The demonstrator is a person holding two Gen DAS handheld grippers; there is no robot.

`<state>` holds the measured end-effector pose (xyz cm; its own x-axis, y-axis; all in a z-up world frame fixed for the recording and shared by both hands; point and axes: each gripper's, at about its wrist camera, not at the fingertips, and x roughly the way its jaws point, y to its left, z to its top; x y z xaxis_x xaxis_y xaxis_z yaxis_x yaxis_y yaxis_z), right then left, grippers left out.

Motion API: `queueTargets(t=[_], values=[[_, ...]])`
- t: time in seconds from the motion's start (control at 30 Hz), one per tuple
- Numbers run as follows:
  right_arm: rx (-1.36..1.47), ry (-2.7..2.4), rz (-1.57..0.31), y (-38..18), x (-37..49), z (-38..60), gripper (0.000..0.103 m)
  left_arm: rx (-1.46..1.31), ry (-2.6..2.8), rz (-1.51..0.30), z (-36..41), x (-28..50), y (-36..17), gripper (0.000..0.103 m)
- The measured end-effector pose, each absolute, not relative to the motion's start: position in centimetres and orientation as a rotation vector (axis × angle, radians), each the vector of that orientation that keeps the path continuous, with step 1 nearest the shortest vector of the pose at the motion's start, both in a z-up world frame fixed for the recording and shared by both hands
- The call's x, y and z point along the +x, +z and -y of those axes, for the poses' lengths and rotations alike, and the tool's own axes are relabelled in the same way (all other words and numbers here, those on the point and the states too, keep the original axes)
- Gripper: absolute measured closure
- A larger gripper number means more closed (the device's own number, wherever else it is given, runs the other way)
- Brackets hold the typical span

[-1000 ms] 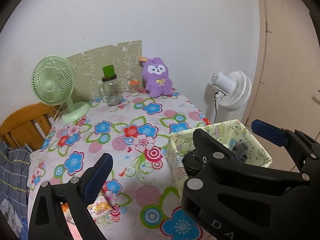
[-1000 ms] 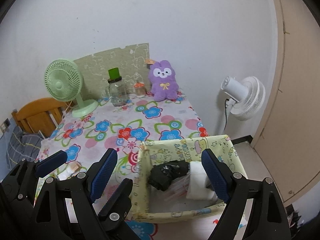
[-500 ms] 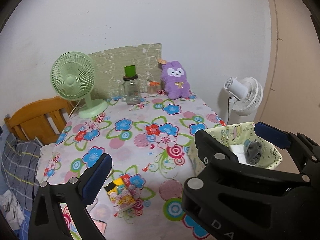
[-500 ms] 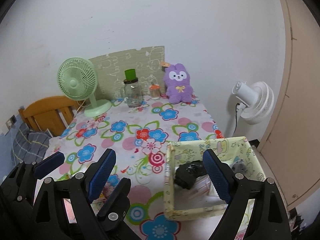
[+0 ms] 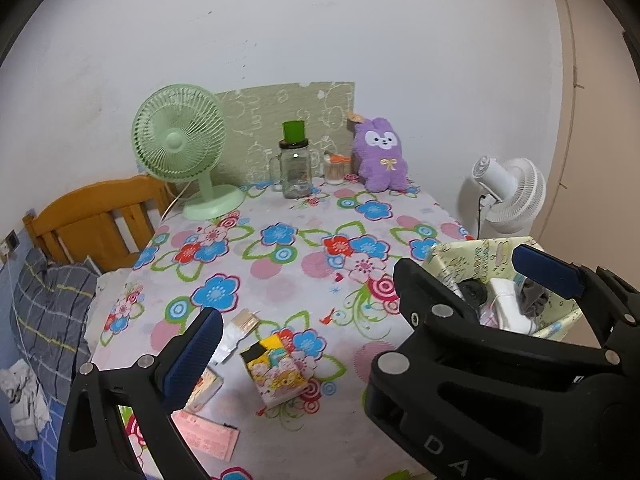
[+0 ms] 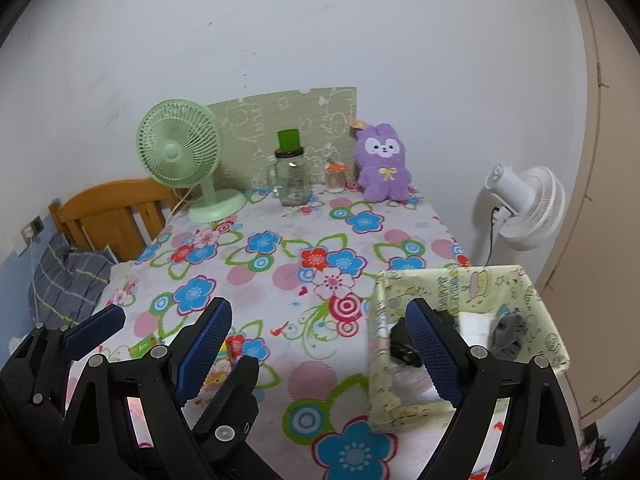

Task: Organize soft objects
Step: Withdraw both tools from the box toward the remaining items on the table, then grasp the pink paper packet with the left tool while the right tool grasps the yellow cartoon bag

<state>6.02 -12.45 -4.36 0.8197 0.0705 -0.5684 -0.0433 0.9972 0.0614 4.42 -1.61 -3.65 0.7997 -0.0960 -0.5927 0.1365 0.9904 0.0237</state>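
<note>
A pale yellow-green fabric box (image 6: 456, 286) (image 5: 472, 252) stands at the table's near right corner and holds black, white and grey soft items (image 6: 510, 334). A purple plush bunny (image 6: 382, 166) (image 5: 380, 156) sits upright at the table's far edge. Several small colourful packets (image 5: 276, 372) lie on the near left of the floral tablecloth. My left gripper (image 5: 368, 300) is open and empty above the near table edge. My right gripper (image 6: 320, 348) is open and empty, its right finger over the box's left part.
A green desk fan (image 5: 180, 148), a glass jar with a green lid (image 5: 295, 168) and a small jar (image 5: 334, 168) stand along the far edge. A white fan (image 6: 524, 208) stands beyond the table's right side. A wooden headboard (image 5: 96, 216) and grey bedding (image 5: 48, 312) lie left.
Both grippers have pulled back and up from the box, so more of the table shows. The packets on the near left have come into the left wrist view.
</note>
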Motion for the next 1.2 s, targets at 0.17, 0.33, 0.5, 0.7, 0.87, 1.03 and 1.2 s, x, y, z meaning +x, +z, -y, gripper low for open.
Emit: queueTargets(t=[0.17,0.33,0.5,0.7,0.87,1.03,1.2], values=[[0.045,0.083,-0.606,-5.3,5.9,11.3,0.012,0.055,-0.097,-0.650,0.4,4.3,-4.9,0.001],[0.039,0.096,-0.621,-6.7,6.0,10.2,0.012,0.048,-0.072,-0.675,-0.7,4.3,-6.2,0.000],[0.040,0.121,-0.650,-8.1,6.3,9.0,0.012,0.032,-0.048,-0.703,-1.9,4.1,-7.6,0.000],[0.039,0.142,-0.676,-9.8,6.6,7.7,0.012,0.015,-0.004,-0.739,-3.1,4.3,-9.2,0.000],[0.030,0.160,-0.694,-11.2,6.9,6.6,0.012,-0.003,0.043,-0.766,-3.9,4.3,-10.5,0.000],[0.022,0.184,-0.709,-12.6,7.3,5.7,0.012,-0.027,0.096,-0.792,-5.1,4.1,-11.9,0.000],[-0.010,0.206,-0.715,-13.9,7.6,4.3,0.012,-0.052,0.148,-0.833,-6.4,4.2,-13.3,0.000]])
